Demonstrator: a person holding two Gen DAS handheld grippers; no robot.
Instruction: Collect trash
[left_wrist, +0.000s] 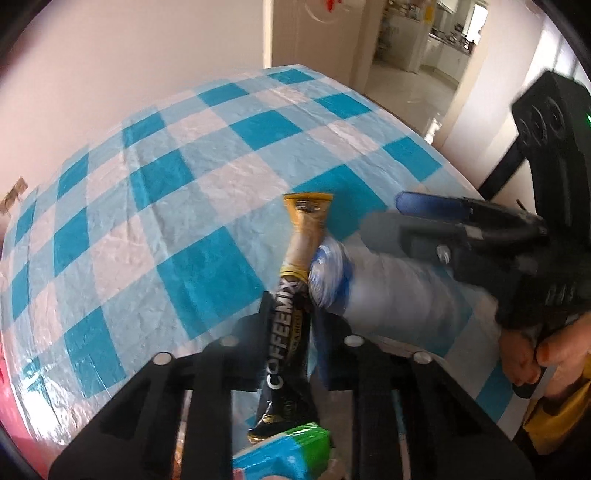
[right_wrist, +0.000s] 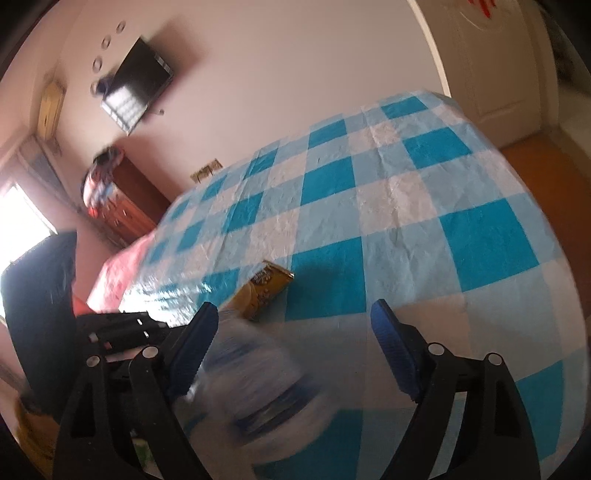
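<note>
two grippers: left gripper (left_wrist: 288, 325) clenched on coffee sachet (left_wrist: 291, 295); right gripper (right_wrist: 295, 332) released astride bottle (right_wrist: 258, 387), which may roll away.

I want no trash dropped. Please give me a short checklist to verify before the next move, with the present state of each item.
1. Left gripper shut on the black-and-gold Coffeemix sachet: ok.
2. Right gripper astride the blurred clear plastic bottle with blue label, fingers not closed: not ok.
3. Bottle steady: cannot tell, blurred.
4. Blue-and-white checked tablecloth ahead free of other trash: ok.
5. Trash container in view: not ok.
</note>
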